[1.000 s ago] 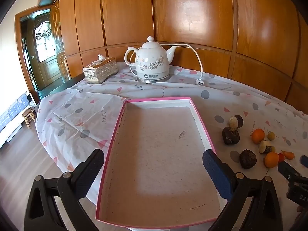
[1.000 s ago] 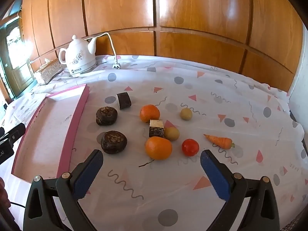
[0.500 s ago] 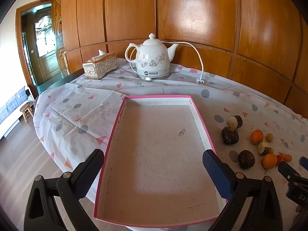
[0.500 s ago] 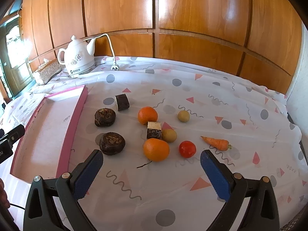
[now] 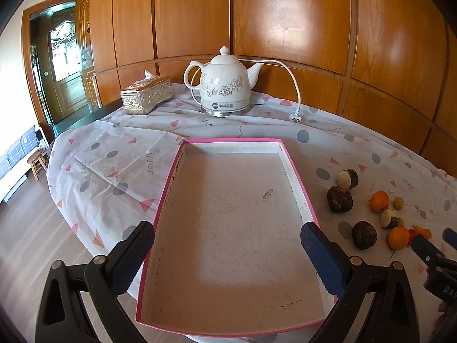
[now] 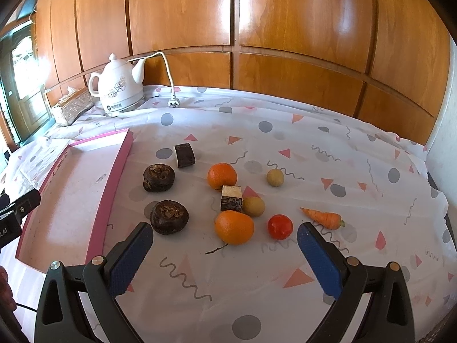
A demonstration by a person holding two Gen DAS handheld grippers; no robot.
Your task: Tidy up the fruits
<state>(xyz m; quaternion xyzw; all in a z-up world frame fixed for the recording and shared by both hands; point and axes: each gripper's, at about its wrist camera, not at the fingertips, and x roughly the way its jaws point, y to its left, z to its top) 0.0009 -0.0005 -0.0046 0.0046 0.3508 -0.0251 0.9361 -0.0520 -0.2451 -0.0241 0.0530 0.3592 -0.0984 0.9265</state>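
Tabletop [image 6: 328,148]: we see it under a white patterned cloth, carrying everything below.
Pink tray [image 5: 297,177]: we find it bare inside, its long axis running from 6 to 12 o'clock in the left wrist view; in the right wrist view it lies at 9 o'clock of the fruit.
Kettle [image 5: 224,85]: white, at 12 o'clock beyond the tray, its plug loose on the cloth; we leave it alone.
Tissue box [image 5: 147,94]: at 11 o'clock, well apart from the fruit.
Left gripper [image 5: 227,247]: we see its jaws wide and holding nothing, hanging over the near end of the tray.
Right gripper [image 6: 224,247]: jaws wide, nothing between them; we judge this hand far the nearer to the fruit.
Near orange [image 6: 234,226]: on the cloth at 12 o'clock of the right jaws, just ahead of the gap; round, so no axis to line up.
Dark fruit [image 6: 169,216]: at 11 o'clock, just beside the left fingertip.
Tomato [image 6: 280,226]: at 1 o'clock, near the right fingertip.
Carrot [image 6: 324,216]: further at 1 o'clock, long axis lying 9 to 3.
Stage: nothing is in the tray yet, so we judge the sorting not begun.
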